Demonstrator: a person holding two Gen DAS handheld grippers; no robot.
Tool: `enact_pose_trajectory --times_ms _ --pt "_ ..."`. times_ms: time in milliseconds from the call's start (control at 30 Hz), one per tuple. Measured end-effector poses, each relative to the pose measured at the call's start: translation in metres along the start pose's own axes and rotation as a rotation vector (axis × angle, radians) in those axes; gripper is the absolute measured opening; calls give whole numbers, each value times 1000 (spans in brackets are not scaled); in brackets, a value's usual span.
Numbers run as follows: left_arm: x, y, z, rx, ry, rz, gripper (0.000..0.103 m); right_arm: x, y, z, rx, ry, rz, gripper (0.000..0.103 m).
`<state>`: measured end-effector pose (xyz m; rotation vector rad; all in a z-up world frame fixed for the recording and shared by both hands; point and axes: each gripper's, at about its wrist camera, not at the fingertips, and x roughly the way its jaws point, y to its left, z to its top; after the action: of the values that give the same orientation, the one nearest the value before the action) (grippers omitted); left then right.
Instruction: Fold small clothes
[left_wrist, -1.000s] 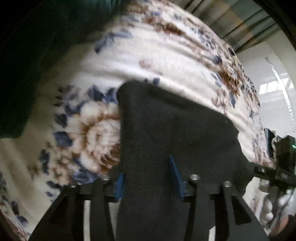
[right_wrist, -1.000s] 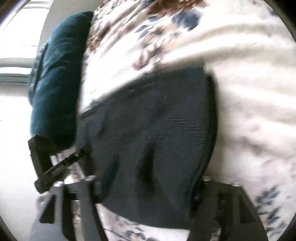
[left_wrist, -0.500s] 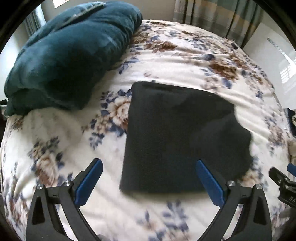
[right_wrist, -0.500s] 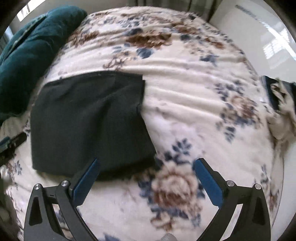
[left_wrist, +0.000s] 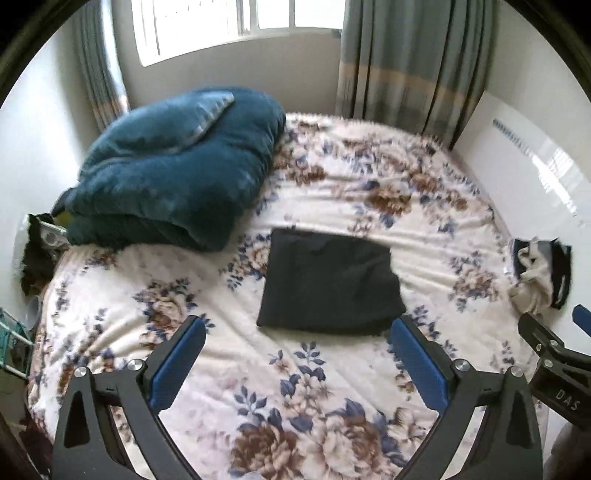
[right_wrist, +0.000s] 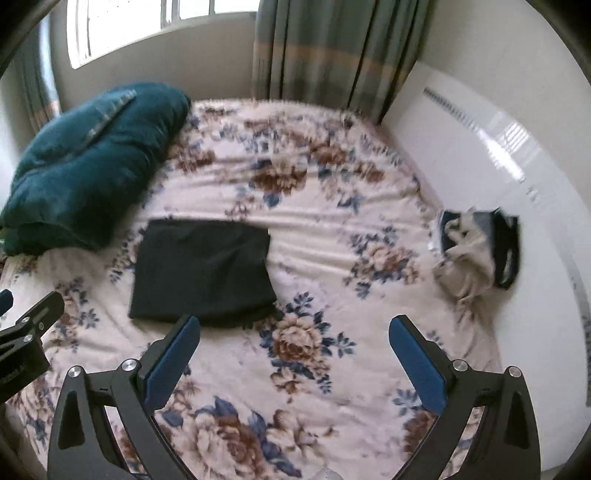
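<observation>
Distance has opened up since a second ago: then the black cloth filled both wrist views and ran down between the fingers, and half a second ago it lay just ahead of spread fingers; now both tools have pulled back far enough that the whole bed (left_wrist: 332, 369), the window and the curtains show.

Nearest the lens, the left hand-held gripper (left_wrist: 297, 360) is spread wide, its blue pads (left_wrist: 177, 363) apart over bare floral cover, holding and touching nothing. The right hand-held gripper (right_wrist: 293, 356) is equally released and empty, its blue pads (right_wrist: 417, 363) wide apart; in the left view it shows at the right edge (left_wrist: 554, 354).

Beyond the fingertips lies the folded black garment (left_wrist: 328, 282), seen also from the right (right_wrist: 203, 271): a neat, flat, roughly rectangular packet near the middle of the bed, its near edge a rounded fold, its surface only faintly creased, apart from both tools.

Farther off to the right, at the bed's edge against the white wall, sits a rumpled heap of light and dark clothes (right_wrist: 476, 251). Farther left, a bulky teal blanket (left_wrist: 173, 170) is piled near the head of the bed, close to the packet's far left corner but not on it.
</observation>
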<state>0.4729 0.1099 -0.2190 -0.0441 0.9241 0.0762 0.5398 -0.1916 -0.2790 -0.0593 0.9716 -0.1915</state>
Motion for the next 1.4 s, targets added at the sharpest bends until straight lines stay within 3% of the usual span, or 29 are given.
enact_pose_trajectory --times_ms 300,633,900,1400 --pt "-141 -3 -5 7 -126 -6 103 -165 -26 -8 -7 -158 11 103" --pt "-228 -2 -22 19 -188 -3 103 -280 -41 -26 5 -262 44 103" --pt "-249 0 -30 2 -108 6 103 -319 -50 -42 -1 -241 68 103" --pt "-280 -4 -37 3 -137 10 103 -347 -61 -45 -6 -244 80 103"
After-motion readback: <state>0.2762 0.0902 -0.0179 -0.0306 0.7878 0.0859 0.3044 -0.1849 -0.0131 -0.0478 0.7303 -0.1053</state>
